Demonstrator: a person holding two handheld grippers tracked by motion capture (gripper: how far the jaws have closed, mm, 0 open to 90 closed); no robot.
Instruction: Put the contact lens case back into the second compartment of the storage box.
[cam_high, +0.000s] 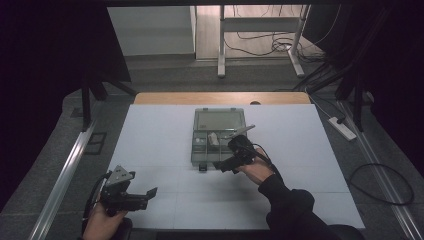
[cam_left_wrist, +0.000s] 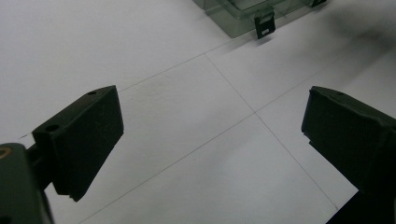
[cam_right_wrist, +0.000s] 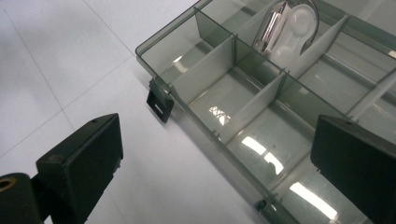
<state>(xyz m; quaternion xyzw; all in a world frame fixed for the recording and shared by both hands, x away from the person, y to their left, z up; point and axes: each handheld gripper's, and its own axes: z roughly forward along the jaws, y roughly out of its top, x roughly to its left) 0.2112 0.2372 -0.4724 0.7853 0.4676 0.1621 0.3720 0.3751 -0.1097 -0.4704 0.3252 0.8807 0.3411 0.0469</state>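
A smoky clear compartment box (cam_high: 202, 150) lies open at the middle of the white table cover, its lid (cam_high: 219, 119) folded back. A white and shiny metal piece (cam_right_wrist: 289, 23) rests in one far compartment; the near compartments (cam_right_wrist: 224, 100) hold nothing. My right gripper (cam_high: 225, 165) hovers at the box's front right edge, open, with nothing between its pads; beside its left jaw hangs a black latch (cam_right_wrist: 160, 106). My left gripper (cam_high: 147, 196) stays near the table's front left, open over bare cover, and the box corner (cam_left_wrist: 243, 18) with a latch lies far ahead of it.
The white cover (cam_high: 150, 145) has thin seam lines across it. A wooden table edge (cam_high: 220, 97) runs behind it. On the floor to the right lie a power strip (cam_high: 342, 127) and cables (cam_high: 380, 185). White stand legs (cam_high: 221, 55) rise beyond the table.
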